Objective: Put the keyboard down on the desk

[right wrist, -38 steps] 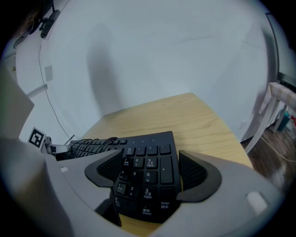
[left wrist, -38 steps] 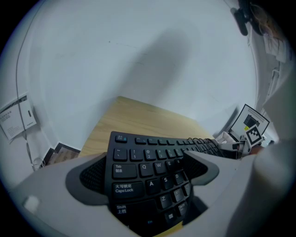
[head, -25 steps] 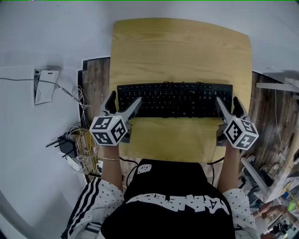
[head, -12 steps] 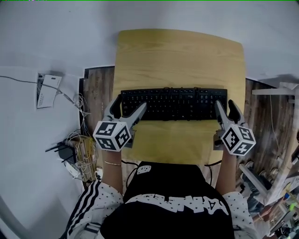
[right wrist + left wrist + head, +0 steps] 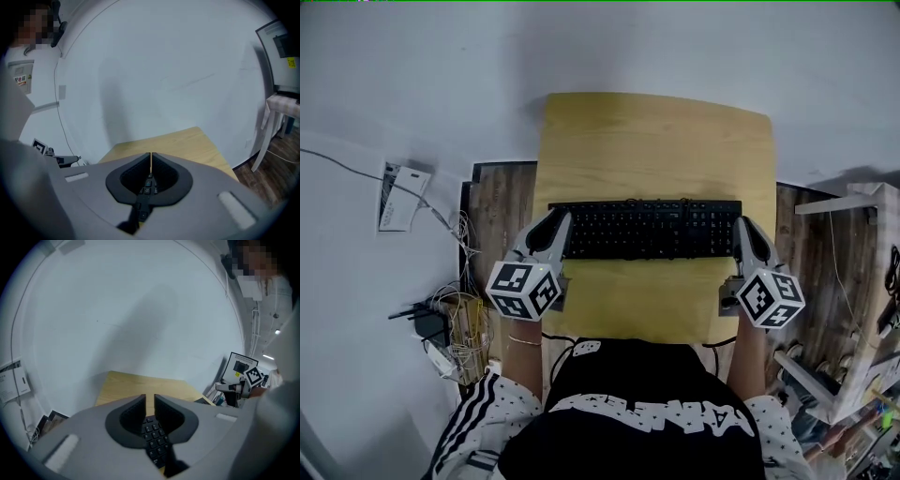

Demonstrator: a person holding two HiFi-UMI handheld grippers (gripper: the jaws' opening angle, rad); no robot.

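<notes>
- The keyboard (image 5: pixel 645 229) lies flat across the middle of the desk (image 5: pixel 656 141). Its long side runs left to right, and a bit of thin cable is bunched along its far edge.
- My left gripper (image 5: pixel 555 227) is over the keyboard's left end. In the left gripper view its jaws are drawn almost together, with only a thin slit between the tips and desk wood showing through it.
- Nothing is pinched there. The black keys show below the jaws, in the hollow behind the tips, not between them.
- My right gripper (image 5: pixel 743 230) is over the keyboard's right end. In the right gripper view its jaws are pressed together, with only a hairline of wood showing between the tips.
- A few keys show beneath that gripper too, again in the hollow behind the tips, so it grips nothing.
- I cannot tell whether either gripper rests on the keys or hangs just above them.
- My forearms reach forward on either side of my black shirt (image 5: pixel 637 422), which is right at the near edge of the desk.
- The desk's far edge stands against a white wall (image 5: pixel 656 47).
- Left of the desk there is a strip of dark wooden floor (image 5: pixel 502 211), and nearer to me a tangle of cables (image 5: pixel 450 309).
- Further left a sheet of paper (image 5: pixel 396 197) hangs on the wall with a thin wire running past it.
- Right of the desk, well apart from the keyboard, stands a white rack (image 5: pixel 853 202).
</notes>
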